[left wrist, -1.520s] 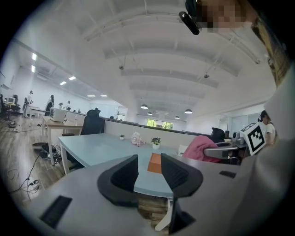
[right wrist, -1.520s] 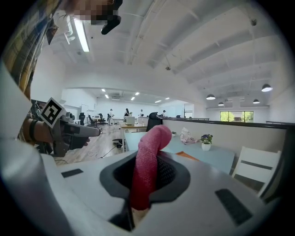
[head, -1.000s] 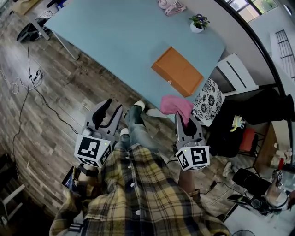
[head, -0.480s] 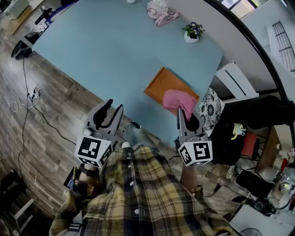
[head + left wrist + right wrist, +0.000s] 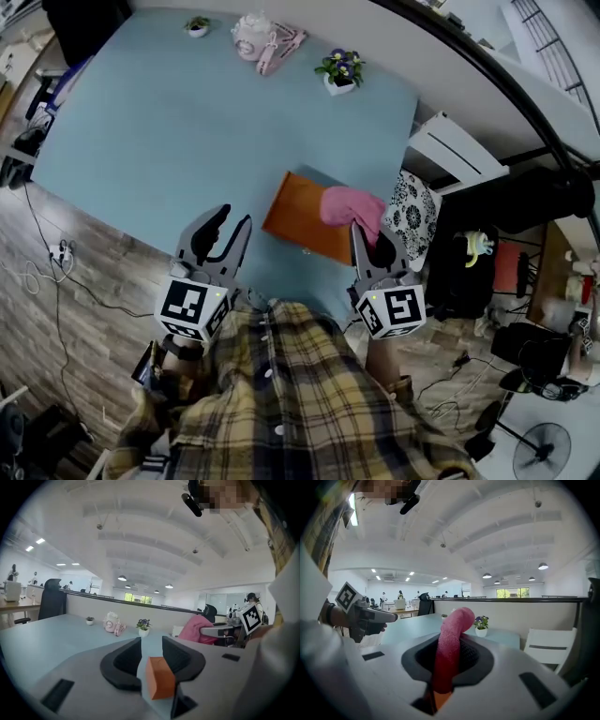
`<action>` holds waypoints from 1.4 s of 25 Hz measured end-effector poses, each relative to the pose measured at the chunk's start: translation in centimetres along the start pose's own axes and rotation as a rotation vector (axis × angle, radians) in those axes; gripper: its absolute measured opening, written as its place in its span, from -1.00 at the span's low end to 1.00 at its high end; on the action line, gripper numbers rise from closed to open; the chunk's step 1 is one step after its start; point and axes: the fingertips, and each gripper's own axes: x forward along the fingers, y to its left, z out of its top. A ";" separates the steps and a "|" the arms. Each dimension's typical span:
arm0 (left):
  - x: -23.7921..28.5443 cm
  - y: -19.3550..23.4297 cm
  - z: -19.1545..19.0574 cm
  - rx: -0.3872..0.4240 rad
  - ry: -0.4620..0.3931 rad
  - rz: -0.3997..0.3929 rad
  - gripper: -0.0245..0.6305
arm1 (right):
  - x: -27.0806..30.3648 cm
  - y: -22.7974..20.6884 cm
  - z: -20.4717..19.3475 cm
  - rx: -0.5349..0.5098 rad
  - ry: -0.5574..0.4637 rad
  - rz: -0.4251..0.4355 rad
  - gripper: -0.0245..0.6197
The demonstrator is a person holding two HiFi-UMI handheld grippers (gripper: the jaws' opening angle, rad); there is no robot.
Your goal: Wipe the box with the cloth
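An orange box lies flat near the front edge of the light blue table. My right gripper is shut on a pink cloth, which hangs over the box's right end. In the right gripper view the cloth stands up between the jaws, with a bit of the box below. My left gripper is open left of the box; its jaws have just been closing slightly, with nothing gripped. In the left gripper view the box shows through the gap, ahead.
At the table's far side stand a potted plant, a pink toy and a small pot. A white chair and a patterned cushion sit right of the table. Cables lie on the wooden floor.
Both grippers have come forward to the table. The cloth, earlier in front of the table edge, now hangs over the box's right end. The left gripper has reached the table's front edge.
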 end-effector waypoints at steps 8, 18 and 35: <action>4.6 -0.2 0.5 0.030 0.021 -0.089 -0.53 | 1.1 -2.0 -0.2 0.021 0.004 -0.062 -0.78; 7.3 0.2 0.9 0.062 0.064 -0.217 -0.54 | 1.9 -2.0 0.8 0.035 0.010 -0.153 -0.78; 9.8 -0.4 -0.7 0.066 0.139 -0.387 -0.54 | 3.2 -1.1 0.7 0.037 0.045 -0.240 -0.78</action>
